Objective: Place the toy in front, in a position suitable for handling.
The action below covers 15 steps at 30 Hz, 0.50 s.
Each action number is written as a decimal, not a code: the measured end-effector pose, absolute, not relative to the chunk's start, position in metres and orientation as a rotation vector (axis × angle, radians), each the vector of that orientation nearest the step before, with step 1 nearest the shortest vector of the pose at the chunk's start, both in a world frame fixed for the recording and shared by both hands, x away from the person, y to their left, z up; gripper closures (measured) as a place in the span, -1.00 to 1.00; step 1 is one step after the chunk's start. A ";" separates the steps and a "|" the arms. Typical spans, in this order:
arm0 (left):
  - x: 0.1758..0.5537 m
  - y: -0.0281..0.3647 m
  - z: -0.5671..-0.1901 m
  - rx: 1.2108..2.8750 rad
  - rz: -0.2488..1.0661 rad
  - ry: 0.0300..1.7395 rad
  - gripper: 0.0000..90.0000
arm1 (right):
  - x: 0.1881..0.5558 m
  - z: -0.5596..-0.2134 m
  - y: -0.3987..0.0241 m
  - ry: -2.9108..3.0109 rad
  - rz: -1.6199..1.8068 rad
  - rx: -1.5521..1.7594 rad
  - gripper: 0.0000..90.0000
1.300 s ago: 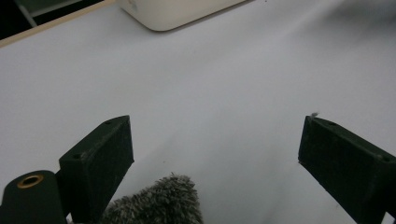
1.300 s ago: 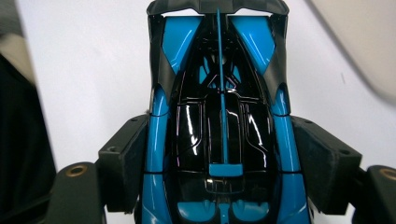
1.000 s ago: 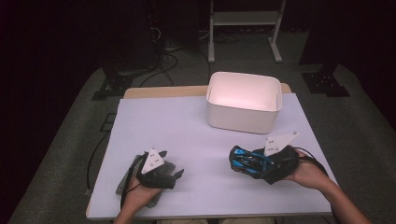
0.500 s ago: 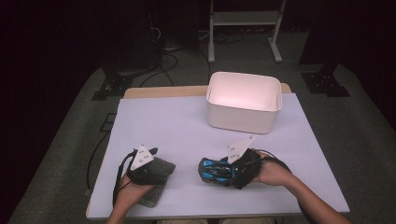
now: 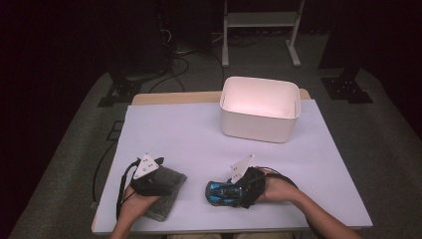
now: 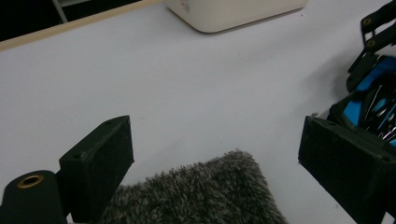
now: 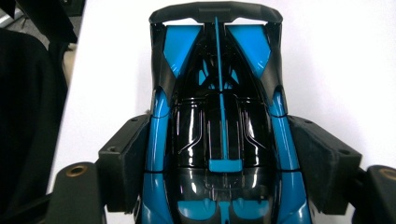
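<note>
Right hand-held gripper [image 5: 230, 191]: jaws clamped across the waist of the car [image 5: 219, 192], one pad [image 7: 125, 161] on each flank, nose of the car pointing away from the gripper camera. The jaws stand wide because the body is wide; contact on both sides reads firm in the right gripper view. The car sits low over the near edge of the worktop [image 5: 199, 134], right of centre; whether its wheels touch the surface cannot be told.

Left hand-held gripper [image 5: 155, 175]: jaws wide apart, nothing pinched. It rests over the grey cloth [image 5: 166, 191] at the near left; the fuzzy edge of the cloth [image 6: 205, 193] lies between and below the two pads without either pressing on it.

Bin [image 5: 260, 107]: white, open-topped, at the far side, well apart from both grippers.

Judgement on the step in hand: the car is probably being placed down or carried near the cloth. To do it well, keep the car level, bring it down until all wheels bear, and only then release, since a smooth shell can roll. Keep the left gripper out of the car's path.
</note>
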<state>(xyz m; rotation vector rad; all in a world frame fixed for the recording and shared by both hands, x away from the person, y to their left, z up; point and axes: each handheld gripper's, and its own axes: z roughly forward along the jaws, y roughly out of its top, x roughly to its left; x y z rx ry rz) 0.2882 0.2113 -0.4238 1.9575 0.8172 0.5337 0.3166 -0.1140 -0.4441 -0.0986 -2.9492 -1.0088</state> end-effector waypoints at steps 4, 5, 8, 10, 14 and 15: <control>0.288 0.209 -0.425 1.979 0.535 0.810 -0.79 | 0.314 -0.449 -0.113 -2.960 -1.029 -0.085 -0.44; 0.289 0.209 -0.427 1.984 0.529 0.813 -0.78 | 0.313 -0.449 -0.113 -2.971 -1.026 -0.077 -0.45; 0.289 0.209 -0.428 1.996 0.522 0.811 -0.78 | 0.313 -0.451 -0.114 -2.966 -1.051 -0.083 -0.45; 0.289 0.209 -0.427 1.996 0.511 0.810 -0.78 | 0.313 -0.452 -0.116 -2.950 -1.073 -0.110 -0.46; 0.289 0.208 -0.427 2.003 0.499 0.802 -0.77 | 0.312 -0.449 -0.121 -2.942 -1.124 -0.147 -0.54; 0.289 0.208 -0.427 2.007 0.492 0.798 -0.78 | 0.311 -0.446 -0.123 -2.948 -1.135 -0.148 -0.54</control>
